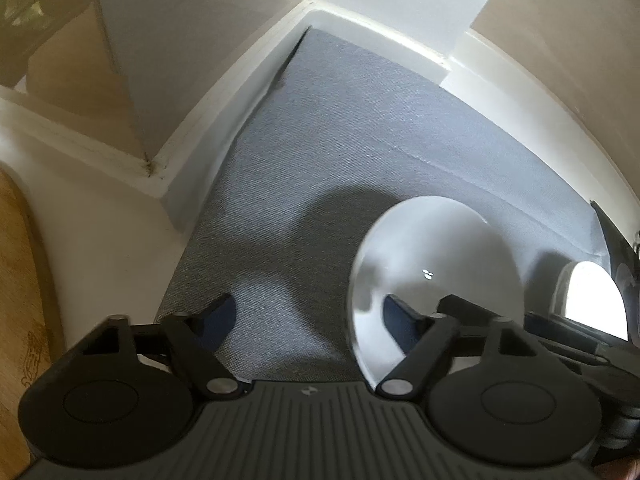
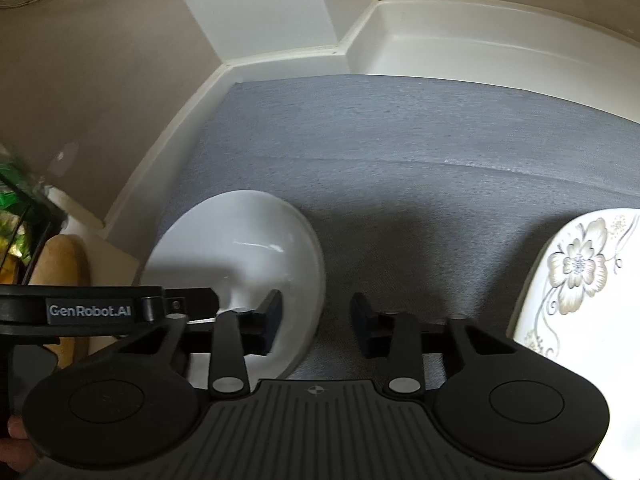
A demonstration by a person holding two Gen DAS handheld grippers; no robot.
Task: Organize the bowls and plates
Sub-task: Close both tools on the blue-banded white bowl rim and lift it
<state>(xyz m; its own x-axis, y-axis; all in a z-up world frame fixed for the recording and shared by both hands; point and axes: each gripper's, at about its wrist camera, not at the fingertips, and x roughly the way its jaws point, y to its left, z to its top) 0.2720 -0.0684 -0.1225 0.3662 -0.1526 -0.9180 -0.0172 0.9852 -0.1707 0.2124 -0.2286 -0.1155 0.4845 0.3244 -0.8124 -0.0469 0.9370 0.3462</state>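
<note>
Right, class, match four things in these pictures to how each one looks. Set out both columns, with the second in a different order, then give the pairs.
Things:
1. bowl
2. plate
3. mat
4. board

Looks:
A. grey weave
B. white with a flower pattern
C. plain glossy white
D. light wood

Pairs: 1-C, 2-B, 3-A, 4-D
</note>
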